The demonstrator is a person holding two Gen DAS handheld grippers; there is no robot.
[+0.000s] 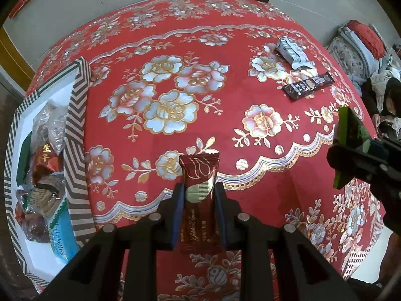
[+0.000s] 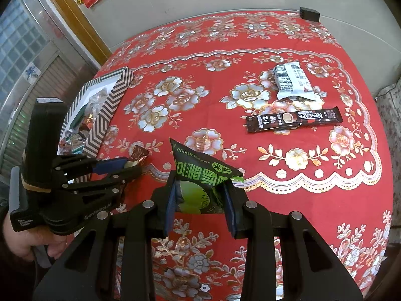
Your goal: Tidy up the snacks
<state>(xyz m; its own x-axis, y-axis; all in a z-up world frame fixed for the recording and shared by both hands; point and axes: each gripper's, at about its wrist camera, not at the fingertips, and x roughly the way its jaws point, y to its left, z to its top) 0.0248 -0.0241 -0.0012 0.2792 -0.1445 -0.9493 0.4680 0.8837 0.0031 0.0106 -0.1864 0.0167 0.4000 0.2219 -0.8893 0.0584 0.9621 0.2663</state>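
My left gripper (image 1: pixel 199 188) is shut on a dark red snack bar wrapper (image 1: pixel 200 175), held upright above the red floral tablecloth (image 1: pixel 175 50). The same gripper (image 2: pixel 135 165) shows at the left of the right wrist view, with the red wrapper (image 2: pixel 139 153) sticking out of its tips. My right gripper (image 2: pixel 201 188) is shut on a green and black snack packet (image 2: pixel 200 173), also seen at the right edge as the green packet (image 1: pixel 347 138). A grey snack pack (image 2: pixel 293 81) and a dark Nescafe stick (image 2: pixel 293 120) lie on the cloth at the far right.
A zigzag-striped box (image 1: pixel 76 135) with several wrapped snacks inside stands at the table's left edge, also visible as the striped box (image 2: pixel 105 115). A small black block (image 2: pixel 310 13) sits at the far table edge. A person sits beyond the table's right side (image 1: pixel 389 100).
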